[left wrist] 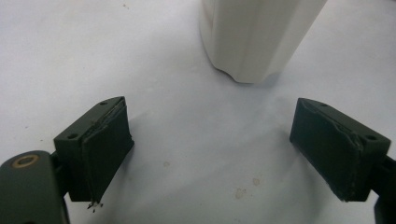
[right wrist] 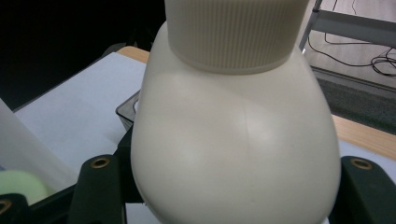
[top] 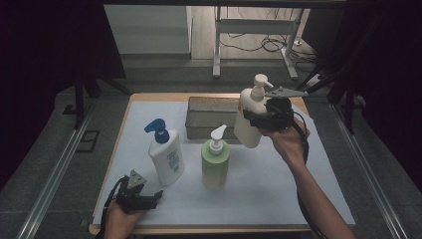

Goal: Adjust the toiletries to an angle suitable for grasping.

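Gripping the cream bottle [top: 247,119] in my right gripper [top: 266,117], lifted beside the bin [top: 211,117], I risk it slipping, since the jaws clamp a smooth rounded body. My right wrist is raised and cocked; my left gripper [top: 144,200] rests low, jaws spread and empty.
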`<act>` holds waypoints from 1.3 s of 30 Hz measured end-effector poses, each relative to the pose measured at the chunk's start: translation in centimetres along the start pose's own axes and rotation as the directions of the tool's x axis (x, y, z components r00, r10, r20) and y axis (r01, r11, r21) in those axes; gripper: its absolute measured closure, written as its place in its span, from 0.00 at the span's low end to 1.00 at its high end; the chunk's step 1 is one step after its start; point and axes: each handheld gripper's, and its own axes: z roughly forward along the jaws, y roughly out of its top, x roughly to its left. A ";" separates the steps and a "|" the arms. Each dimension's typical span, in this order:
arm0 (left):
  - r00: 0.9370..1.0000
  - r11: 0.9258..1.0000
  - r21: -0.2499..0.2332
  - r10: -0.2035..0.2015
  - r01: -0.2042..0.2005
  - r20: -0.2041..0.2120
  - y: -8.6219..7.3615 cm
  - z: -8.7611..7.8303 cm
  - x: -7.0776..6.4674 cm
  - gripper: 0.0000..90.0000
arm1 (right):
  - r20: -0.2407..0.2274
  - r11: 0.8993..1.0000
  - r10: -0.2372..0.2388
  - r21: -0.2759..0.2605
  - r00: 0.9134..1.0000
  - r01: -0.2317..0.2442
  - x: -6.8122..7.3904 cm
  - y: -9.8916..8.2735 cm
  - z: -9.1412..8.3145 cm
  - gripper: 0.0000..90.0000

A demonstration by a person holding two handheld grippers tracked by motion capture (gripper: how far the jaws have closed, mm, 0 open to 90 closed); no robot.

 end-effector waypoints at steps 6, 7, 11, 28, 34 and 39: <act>1.000 1.000 -0.001 0.000 0.000 0.000 0.0 0.0 0.0 0.14 | 0.004 1.000 0.005 -0.005 1.000 -0.005 0.3 0.7 1.1 0.41; 1.000 1.000 0.000 0.000 0.000 0.000 0.0 0.0 0.0 0.13 | 0.007 1.000 0.004 -0.007 1.000 -0.004 0.3 0.8 1.4 0.41; 1.000 1.000 0.000 0.000 0.000 0.000 0.0 0.0 0.0 0.13 | 0.010 1.000 0.014 -0.012 1.000 -0.014 0.4 1.4 2.2 0.41; 1.000 1.000 0.001 0.000 0.000 0.000 0.0 0.0 0.0 0.13 | 0.036 0.999 0.044 -0.029 0.998 -0.043 0.7 3.4 6.2 0.41; 1.000 1.000 0.001 0.000 0.000 0.000 0.0 0.0 0.0 0.13 | 0.057 0.999 0.044 -0.027 0.997 -0.043 0.9 4.0 7.8 0.41; 1.000 1.000 0.000 -0.001 0.001 0.001 0.0 0.0 0.0 0.13 | 0.069 0.998 0.049 -0.036 0.996 -0.047 0.9 4.5 8.9 0.41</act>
